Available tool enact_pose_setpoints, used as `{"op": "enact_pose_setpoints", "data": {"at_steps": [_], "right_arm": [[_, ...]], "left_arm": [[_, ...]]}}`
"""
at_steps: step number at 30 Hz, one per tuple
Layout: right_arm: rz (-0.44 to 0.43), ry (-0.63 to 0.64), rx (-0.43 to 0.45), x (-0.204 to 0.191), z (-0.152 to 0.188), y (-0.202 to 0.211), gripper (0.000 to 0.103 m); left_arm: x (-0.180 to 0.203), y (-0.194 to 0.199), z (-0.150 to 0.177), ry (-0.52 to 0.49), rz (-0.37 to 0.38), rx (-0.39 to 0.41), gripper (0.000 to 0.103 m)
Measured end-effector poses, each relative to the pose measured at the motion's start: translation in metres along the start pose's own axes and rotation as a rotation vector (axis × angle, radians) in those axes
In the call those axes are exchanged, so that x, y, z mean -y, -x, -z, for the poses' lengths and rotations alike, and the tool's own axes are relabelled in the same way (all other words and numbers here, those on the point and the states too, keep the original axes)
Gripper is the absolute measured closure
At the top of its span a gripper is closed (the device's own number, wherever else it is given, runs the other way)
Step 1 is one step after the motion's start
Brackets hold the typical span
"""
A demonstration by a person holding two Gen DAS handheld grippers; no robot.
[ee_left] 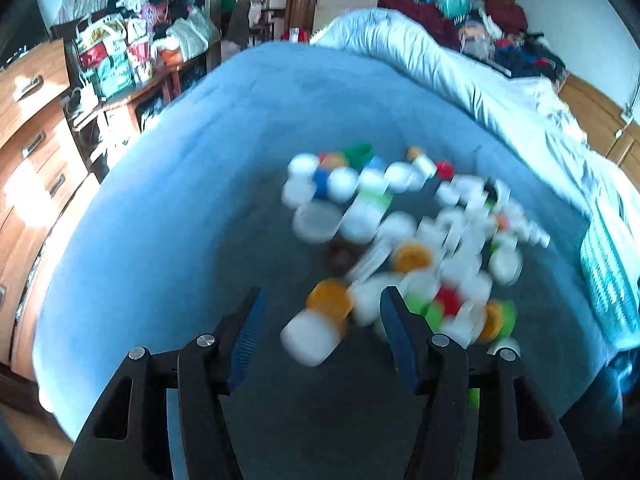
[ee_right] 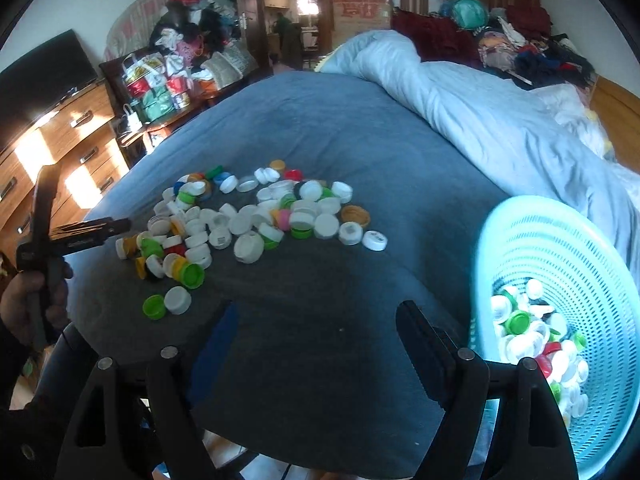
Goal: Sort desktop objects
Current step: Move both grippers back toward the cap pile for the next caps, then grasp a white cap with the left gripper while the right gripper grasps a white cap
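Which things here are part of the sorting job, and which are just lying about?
Job:
- bottle caps scattered on the blue bed cover
- turquoise basket, already holding caps
- left claw, right claw, both empty

Lying about:
- rumpled duvet
- clothes pile
- wooden drawers
- cardboard box

Your left gripper (ee_left: 322, 312) points steeply downward with its blue-padded fingers (ee_left: 250, 332) standing apart and nothing pressed between them. Your right gripper (ee_right: 316, 324) also tilts downward, its jaws spread wide and empty. In the right wrist view your left hand (ee_right: 30, 304) wraps around the handle of its gripper at the picture's left edge.
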State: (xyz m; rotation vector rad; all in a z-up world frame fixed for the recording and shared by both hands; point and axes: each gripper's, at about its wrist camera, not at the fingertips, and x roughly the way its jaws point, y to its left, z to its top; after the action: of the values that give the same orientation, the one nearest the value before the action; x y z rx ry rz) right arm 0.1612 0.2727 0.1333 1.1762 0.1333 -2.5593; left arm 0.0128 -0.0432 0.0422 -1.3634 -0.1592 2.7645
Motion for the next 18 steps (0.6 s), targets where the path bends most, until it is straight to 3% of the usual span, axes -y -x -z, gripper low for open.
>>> {"op": "enact_pose_setpoints", "data": {"at_steps": [7,13,14,16,17,18], "right_arm": [[-0.055,0.054,-0.032,-0.031,0.001,-0.014,0.018],[-0.066,0.091,-0.054,-0.048,0.000,-0.016,0.018],[-0.069,0.093,-0.061,-0.049,0.000,-0.017,0.018],[-0.074,0.100,-0.072,-0.053,0.001,-0.018,0.019],[-0.075,0.102,-0.073,-0.054,0.001,-0.019,0.019],[-0.081,0.104,-0.075,-0.056,0.000,-0.020,0.021]], "left_arm": [[-0.007,-0.001,0.033,-0.017,-0.007,-0.033,0.050],[-0.014,-0.017,0.027,-0.016,0.011,-0.013,0.050],[-0.015,-0.020,0.027,-0.013,0.018,-0.031,0.056],[-0.015,-0.017,0.030,-0.016,0.049,-0.030,0.081],[-0.014,-0.014,0.031,-0.020,0.055,-0.031,0.088],[-0.013,-0.009,0.032,-0.024,0.058,-0.020,0.089]]}}
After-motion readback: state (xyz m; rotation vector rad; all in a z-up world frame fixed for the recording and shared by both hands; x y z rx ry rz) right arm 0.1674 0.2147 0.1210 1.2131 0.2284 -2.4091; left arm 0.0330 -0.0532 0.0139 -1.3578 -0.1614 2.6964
